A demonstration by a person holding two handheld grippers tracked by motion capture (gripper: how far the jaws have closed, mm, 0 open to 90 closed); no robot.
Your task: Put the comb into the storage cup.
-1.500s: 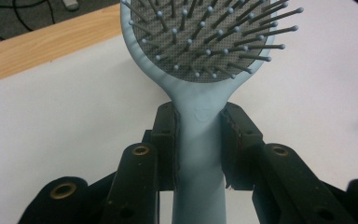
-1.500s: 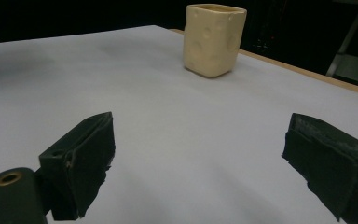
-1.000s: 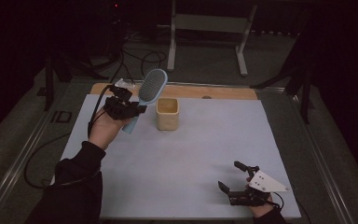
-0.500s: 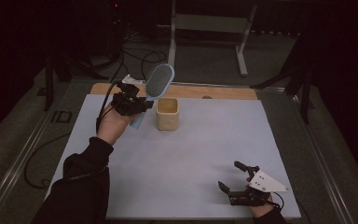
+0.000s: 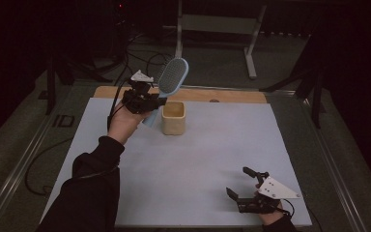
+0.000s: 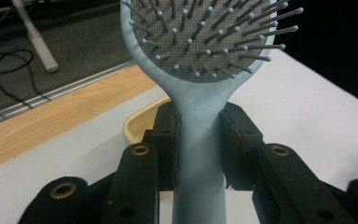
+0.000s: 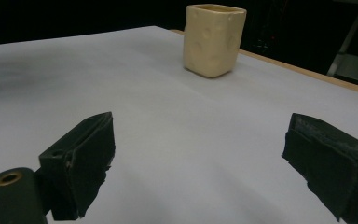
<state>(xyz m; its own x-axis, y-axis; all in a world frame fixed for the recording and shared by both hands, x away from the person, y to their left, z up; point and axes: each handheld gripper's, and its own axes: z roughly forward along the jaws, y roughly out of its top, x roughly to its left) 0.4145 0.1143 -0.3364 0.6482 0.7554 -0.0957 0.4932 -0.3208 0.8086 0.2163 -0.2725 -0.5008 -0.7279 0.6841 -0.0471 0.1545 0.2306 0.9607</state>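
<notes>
1. The left tool (image 5: 147,103) is clenched on the neck of a pale blue hairbrush (image 5: 170,79); in the left gripper view both pads press the handle (image 6: 199,154) just below the bristled head.
2. The hairbrush is held up off the table (image 5: 193,159), head uppermost and tilted toward the far right, its bristles facing the camera in the left gripper view.
3. A cream cup (image 5: 173,117) stands upright on the white table near the far edge, just beside and below the held brush, its mouth open upward.
4. The right tool (image 5: 246,187) rests near the table's front right corner, well apart from the cup, its jaws spread wide with only bare table between them.
</notes>
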